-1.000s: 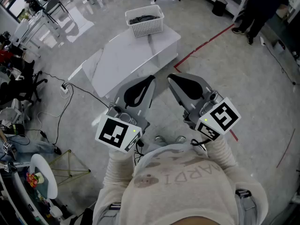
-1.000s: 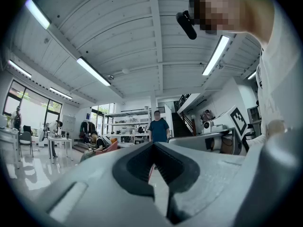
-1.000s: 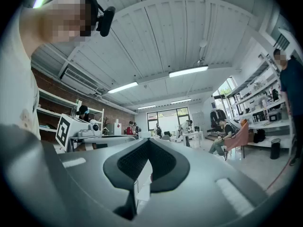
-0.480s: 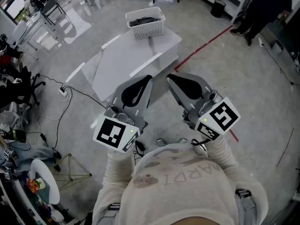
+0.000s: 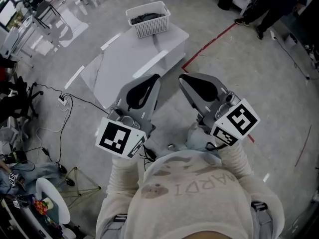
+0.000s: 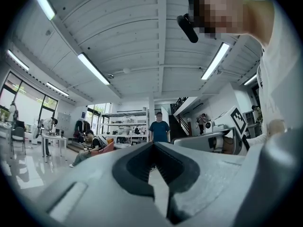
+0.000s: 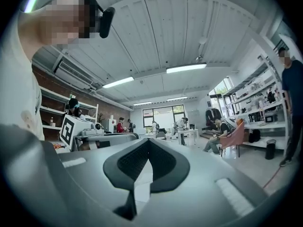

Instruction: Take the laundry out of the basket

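Looking down from the head view, the white basket [image 5: 148, 20] stands at the far end of a white counter [image 5: 129, 63]. The dark laundry [image 5: 145, 17] lies heaped inside it, below the rim. None of the laundry shows on the counter or over the basket's edge. The left tongs [image 5: 155, 78] and the right tongs [image 5: 183, 78] are held side by side close to the person's chest. They point toward the counter and are well apart from the basket.

From the left gripper view, the left tongs are clenched tip to tip with nothing between them. Past them is only the open room, with a person in a blue top [image 6: 159, 129] standing far off. Basket and laundry are not in this view.

From the right gripper view, the right tongs are likewise pressed together and empty, looking level across the room. The basket is out of sight here too.

Judging by this, the task has hardly begun: all the laundry is in the basket and neither tool has reached it. What is left is to close the gap to the counter, release the tongs, reach into the basket, grip the cloth and lift it out.
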Demonstrator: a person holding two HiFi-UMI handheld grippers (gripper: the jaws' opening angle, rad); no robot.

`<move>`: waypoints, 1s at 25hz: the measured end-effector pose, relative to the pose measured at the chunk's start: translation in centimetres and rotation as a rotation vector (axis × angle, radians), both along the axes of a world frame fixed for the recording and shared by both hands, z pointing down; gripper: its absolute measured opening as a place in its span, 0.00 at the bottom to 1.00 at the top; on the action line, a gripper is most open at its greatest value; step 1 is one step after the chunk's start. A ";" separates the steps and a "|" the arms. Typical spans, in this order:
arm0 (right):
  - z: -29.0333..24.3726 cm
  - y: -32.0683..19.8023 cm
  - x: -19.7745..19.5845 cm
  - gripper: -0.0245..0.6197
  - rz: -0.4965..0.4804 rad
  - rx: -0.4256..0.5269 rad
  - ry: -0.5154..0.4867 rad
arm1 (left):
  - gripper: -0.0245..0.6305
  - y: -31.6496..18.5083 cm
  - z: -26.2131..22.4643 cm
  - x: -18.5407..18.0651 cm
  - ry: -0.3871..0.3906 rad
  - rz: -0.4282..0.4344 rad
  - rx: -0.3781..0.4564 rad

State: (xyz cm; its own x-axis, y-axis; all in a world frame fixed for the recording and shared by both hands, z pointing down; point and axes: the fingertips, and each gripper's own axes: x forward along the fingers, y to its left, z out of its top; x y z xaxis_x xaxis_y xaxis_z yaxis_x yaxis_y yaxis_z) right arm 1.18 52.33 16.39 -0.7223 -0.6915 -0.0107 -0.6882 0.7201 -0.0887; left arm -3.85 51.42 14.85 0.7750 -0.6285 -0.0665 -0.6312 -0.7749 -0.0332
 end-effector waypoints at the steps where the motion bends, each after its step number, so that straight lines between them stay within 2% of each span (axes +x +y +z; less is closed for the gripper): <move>1: 0.1 -0.4 0.2 0.08 0.001 -0.002 0.000 | 0.04 -0.6 0.1 0.3 0.000 0.002 0.000; 8: 0.0 -5.9 4.2 0.08 -0.009 -0.002 -0.025 | 0.04 -6.1 0.0 3.7 -0.022 -0.035 0.009; 18: -1.5 -17.7 11.6 0.08 -0.116 0.030 -0.037 | 0.04 -17.1 -1.3 10.9 -0.020 -0.148 0.026; 25: -1.0 -24.1 16.4 0.08 -0.167 0.036 -0.025 | 0.04 -23.5 -1.1 16.0 -0.013 -0.194 0.034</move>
State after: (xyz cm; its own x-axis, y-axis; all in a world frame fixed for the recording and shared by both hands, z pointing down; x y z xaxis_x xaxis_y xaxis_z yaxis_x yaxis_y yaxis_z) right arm 17.59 28.20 15.36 -0.8262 -0.5609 -0.0531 -0.5567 0.8272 -0.0762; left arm 12.15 27.94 13.77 0.6401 -0.7640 -0.0811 -0.7683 -0.6368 -0.0657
